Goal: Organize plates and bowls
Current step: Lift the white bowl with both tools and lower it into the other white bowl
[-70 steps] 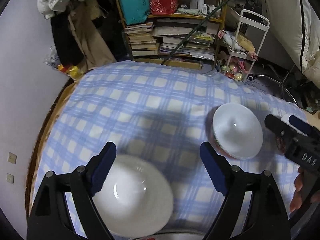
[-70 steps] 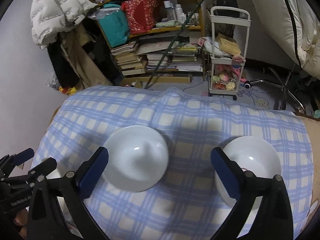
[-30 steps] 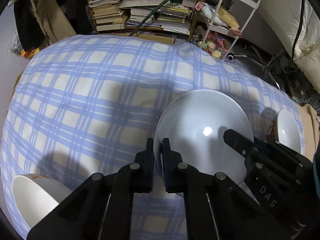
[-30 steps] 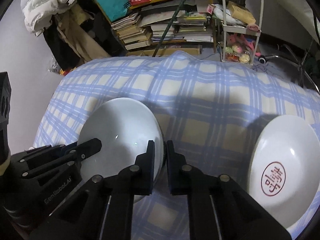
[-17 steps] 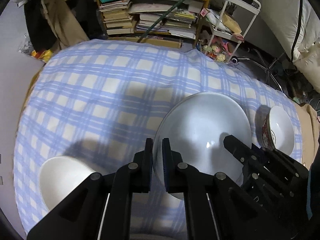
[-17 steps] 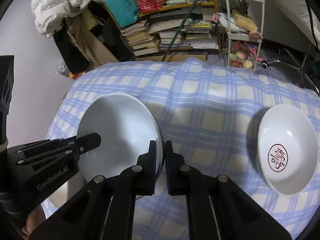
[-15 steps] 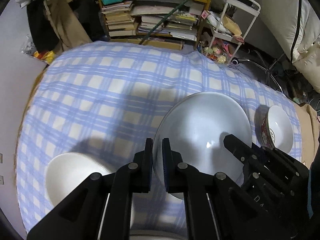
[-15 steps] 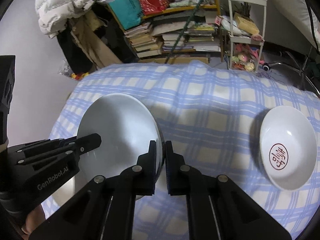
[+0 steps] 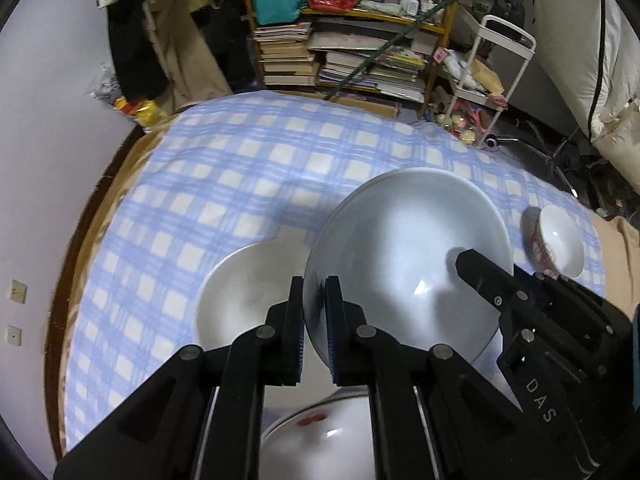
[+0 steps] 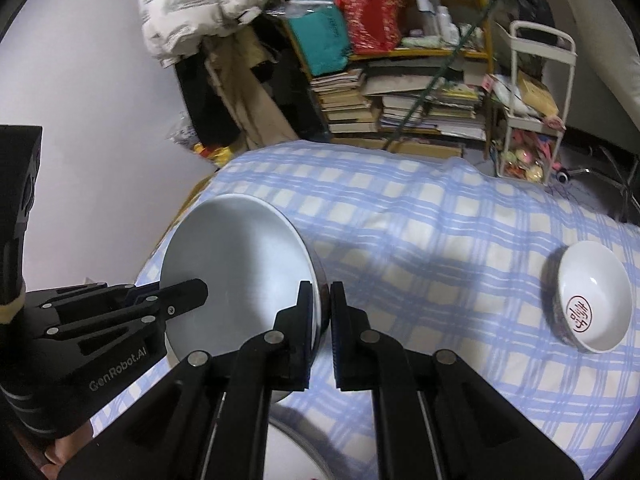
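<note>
A large white plate (image 9: 404,264) hangs above the blue checked tablecloth (image 9: 224,184), held by two opposite rims. My left gripper (image 9: 314,312) is shut on its near-left rim. My right gripper (image 10: 322,312) is shut on the opposite rim, and its finger (image 9: 472,264) lies over the plate's right side. From the right wrist, the same plate (image 10: 232,272) shows with the left gripper's finger (image 10: 188,290) on it. A plain white bowl (image 9: 240,296) sits on the cloth just left of the plate, partly under it.
A small bowl with a red character inside (image 10: 588,300) stands at the table's right end (image 9: 556,240). Another white dish with a red mark (image 9: 320,440) lies near the front edge under the grippers. Beyond the table are bookshelves (image 9: 340,60) and a white cart (image 10: 532,120).
Both grippers have risen with the plate, lifting it off the cloth and carrying it left. The plain white bowl now lies close beside and under it.
</note>
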`<action>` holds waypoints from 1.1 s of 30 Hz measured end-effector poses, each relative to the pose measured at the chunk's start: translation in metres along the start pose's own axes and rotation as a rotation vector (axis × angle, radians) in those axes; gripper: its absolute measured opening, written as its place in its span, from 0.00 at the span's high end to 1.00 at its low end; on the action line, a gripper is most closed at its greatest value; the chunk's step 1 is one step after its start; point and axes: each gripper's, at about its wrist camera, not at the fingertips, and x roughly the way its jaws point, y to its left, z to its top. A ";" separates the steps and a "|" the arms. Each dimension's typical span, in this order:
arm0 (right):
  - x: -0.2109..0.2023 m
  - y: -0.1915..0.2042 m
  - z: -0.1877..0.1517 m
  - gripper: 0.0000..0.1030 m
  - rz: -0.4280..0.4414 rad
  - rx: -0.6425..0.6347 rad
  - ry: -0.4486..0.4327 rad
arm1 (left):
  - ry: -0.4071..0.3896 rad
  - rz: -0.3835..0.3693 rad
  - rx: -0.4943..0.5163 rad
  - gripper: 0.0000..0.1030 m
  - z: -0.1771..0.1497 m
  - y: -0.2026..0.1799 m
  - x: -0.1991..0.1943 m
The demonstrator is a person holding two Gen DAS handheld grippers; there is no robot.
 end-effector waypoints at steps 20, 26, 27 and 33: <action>0.015 0.071 -0.025 0.91 0.040 -0.110 0.011 | -0.047 -0.073 -0.203 0.91 -0.051 0.083 -0.011; 0.031 0.077 -0.036 0.91 0.020 -0.132 0.045 | -0.027 -0.075 -0.213 0.91 -0.063 0.089 0.009; 0.034 0.076 -0.037 0.91 0.019 -0.129 0.049 | -0.024 -0.078 -0.214 0.91 -0.065 0.090 0.012; 0.047 0.075 -0.041 0.91 -0.002 -0.144 0.058 | -0.012 -0.083 -0.208 0.91 -0.066 0.091 0.030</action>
